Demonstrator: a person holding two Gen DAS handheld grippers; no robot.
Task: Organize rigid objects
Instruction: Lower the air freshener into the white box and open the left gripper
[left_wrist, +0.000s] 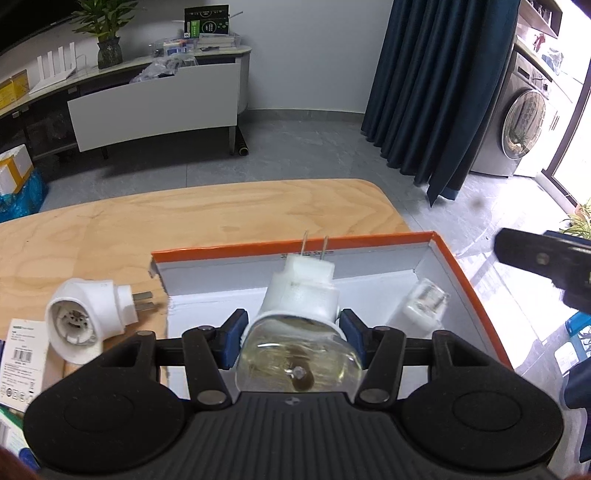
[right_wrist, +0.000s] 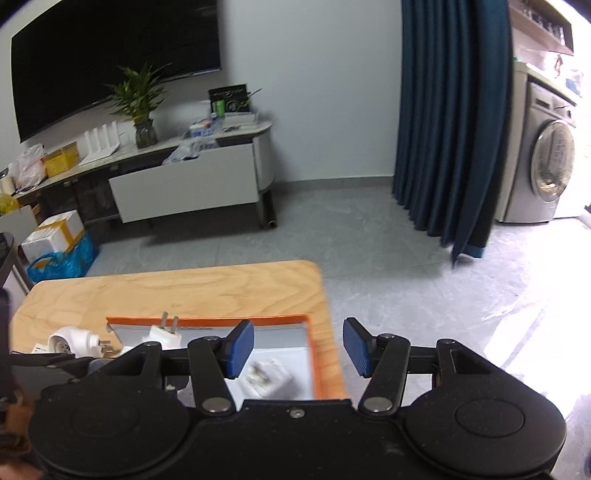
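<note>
Two grippers hang over a pale wooden table (left_wrist: 110, 229) in a grey-tiled room with a blue curtain (left_wrist: 443, 92) and a washing machine (left_wrist: 524, 118). The left gripper (left_wrist: 293, 332) pinches a plug-in lamp (left_wrist: 295, 325) above the orange-rimmed box (left_wrist: 454, 266). The right gripper (right_wrist: 298, 349) stands spread, holding nothing. Another plug (left_wrist: 85, 317) lies beside the box.

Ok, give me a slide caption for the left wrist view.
Left gripper holds a plug-in bottle unit over the orange box.
</note>
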